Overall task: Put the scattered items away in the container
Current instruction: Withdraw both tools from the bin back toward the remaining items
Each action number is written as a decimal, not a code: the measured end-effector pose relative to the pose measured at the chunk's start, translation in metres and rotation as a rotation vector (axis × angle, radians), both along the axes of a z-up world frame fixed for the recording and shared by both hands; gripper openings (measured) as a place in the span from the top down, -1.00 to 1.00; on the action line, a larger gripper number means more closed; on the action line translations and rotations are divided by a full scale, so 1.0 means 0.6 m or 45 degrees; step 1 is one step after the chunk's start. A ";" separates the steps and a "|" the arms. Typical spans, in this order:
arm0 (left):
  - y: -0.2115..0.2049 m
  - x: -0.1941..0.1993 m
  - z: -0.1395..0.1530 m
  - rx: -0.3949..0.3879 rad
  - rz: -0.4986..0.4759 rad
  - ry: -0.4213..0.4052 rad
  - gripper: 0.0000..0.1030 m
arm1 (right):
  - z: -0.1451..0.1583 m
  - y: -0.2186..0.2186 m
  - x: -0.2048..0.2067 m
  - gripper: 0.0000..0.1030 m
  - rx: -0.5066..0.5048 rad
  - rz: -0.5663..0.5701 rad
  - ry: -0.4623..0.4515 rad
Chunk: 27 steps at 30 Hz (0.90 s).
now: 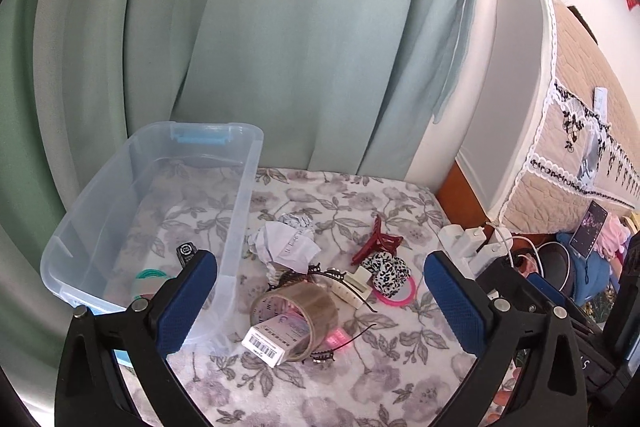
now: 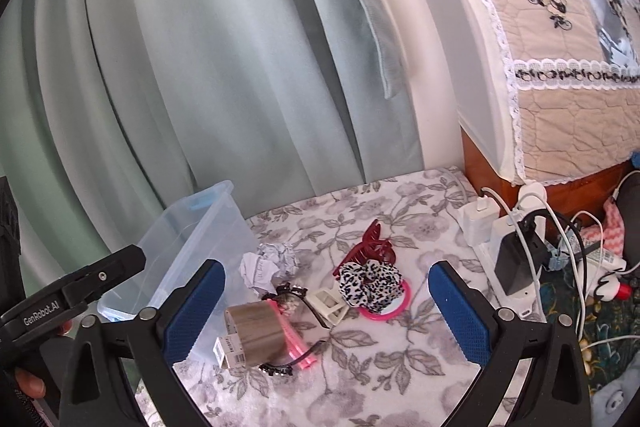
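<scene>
Both my grippers, left and right, hang released with fingers wide apart, grasping nothing. The bin sits at left of frame. Tape roll, paper ball, red claw clip, scrunchie lie scattered mid-frame on the floral cloth.

- One clear plastic container
- One tape roll
- One small barcoded box
- Two crumpled paper balls
- One red claw clip
- One leopard scrunchie
- One pink ring mirror
- One cream clip
</scene>
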<state>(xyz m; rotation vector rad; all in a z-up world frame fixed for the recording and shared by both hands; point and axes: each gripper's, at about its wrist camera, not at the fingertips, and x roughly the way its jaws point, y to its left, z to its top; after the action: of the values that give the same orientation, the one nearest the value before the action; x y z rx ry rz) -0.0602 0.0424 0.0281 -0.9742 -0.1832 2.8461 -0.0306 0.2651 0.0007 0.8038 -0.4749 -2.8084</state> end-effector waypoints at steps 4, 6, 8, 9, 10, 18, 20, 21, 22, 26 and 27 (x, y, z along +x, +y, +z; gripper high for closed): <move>0.023 -0.004 -0.022 -0.002 -0.034 -0.046 -1.00 | -0.026 0.015 0.000 -1.00 0.013 -0.003 -0.055; 0.034 -0.004 -0.034 -0.004 -0.052 -0.068 -1.00 | -0.040 0.022 0.000 -1.00 0.013 -0.004 -0.083; 0.046 -0.007 -0.046 -0.002 -0.076 -0.096 -1.00 | -0.053 0.026 -0.001 -1.00 0.011 0.000 -0.112; 0.051 -0.008 -0.053 0.001 -0.088 -0.109 -1.00 | -0.059 0.028 -0.002 -1.00 0.015 0.003 -0.127; 0.056 -0.009 -0.059 0.004 -0.101 -0.122 -1.00 | -0.065 0.028 -0.003 -1.00 0.018 0.011 -0.137; 0.076 -0.016 -0.100 0.054 -0.158 -0.201 -1.00 | -0.117 0.044 -0.011 -1.00 0.015 0.005 -0.250; 0.079 -0.019 -0.112 0.052 -0.166 -0.232 -1.00 | -0.130 0.048 -0.014 -1.00 -0.008 0.010 -0.281; 0.080 -0.021 -0.119 0.052 -0.174 -0.252 -1.00 | -0.135 0.049 -0.015 -1.00 -0.014 0.013 -0.291; 0.082 -0.022 -0.125 0.056 -0.186 -0.268 -1.00 | -0.140 0.049 -0.017 -1.00 -0.016 0.016 -0.301; 0.088 -0.022 -0.141 0.020 -0.183 -0.270 -1.00 | -0.157 0.046 -0.023 -1.00 -0.020 0.028 -0.335; 0.089 -0.023 -0.144 -0.002 -0.175 -0.272 -1.00 | -0.161 0.046 -0.024 -1.00 -0.022 0.026 -0.341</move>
<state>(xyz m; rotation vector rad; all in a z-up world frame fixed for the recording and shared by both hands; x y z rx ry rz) -0.0738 0.0957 -0.0585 -1.2392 -0.1289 2.6167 -0.0450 0.2924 -0.0957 1.1813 -0.5252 -2.6848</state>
